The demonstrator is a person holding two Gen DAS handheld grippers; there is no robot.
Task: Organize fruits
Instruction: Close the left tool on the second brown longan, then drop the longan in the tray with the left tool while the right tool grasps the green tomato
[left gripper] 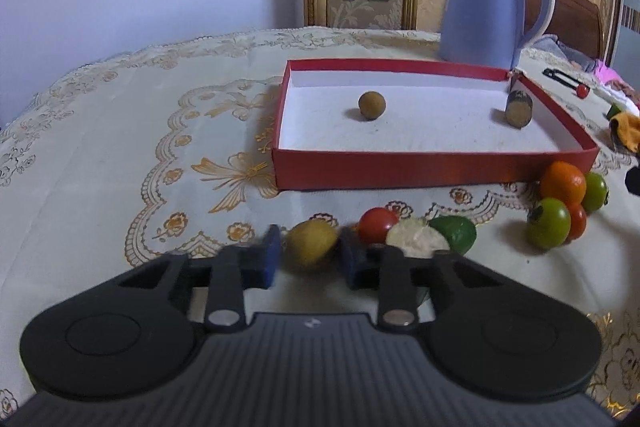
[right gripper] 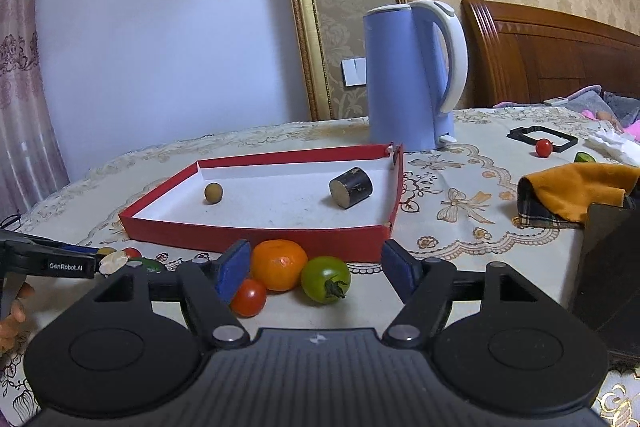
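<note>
A red box (left gripper: 436, 167) with a white floor holds a small brown ball fruit (left gripper: 372, 105) and a dark cylinder (left gripper: 518, 109). In the left wrist view my left gripper (left gripper: 310, 255) has its blue pads on either side of a yellow-brown fruit (left gripper: 312, 242), close to its sides. Beside it lie a red tomato (left gripper: 376, 225), a cut white half fruit (left gripper: 416, 237) and a green fruit (left gripper: 456, 231). My right gripper (right gripper: 316, 267) is open around an orange (right gripper: 279, 264), a green tomato (right gripper: 326, 279) and a red tomato (right gripper: 248, 297), in front of the box (right gripper: 256, 241).
A blue kettle (right gripper: 408, 79) stands behind the box. An orange cloth (right gripper: 572, 189), a black frame (right gripper: 540, 137) with a small red tomato (right gripper: 543, 147) and a dark box (right gripper: 608, 267) lie at the right. The table wears a patterned cloth (left gripper: 120, 131).
</note>
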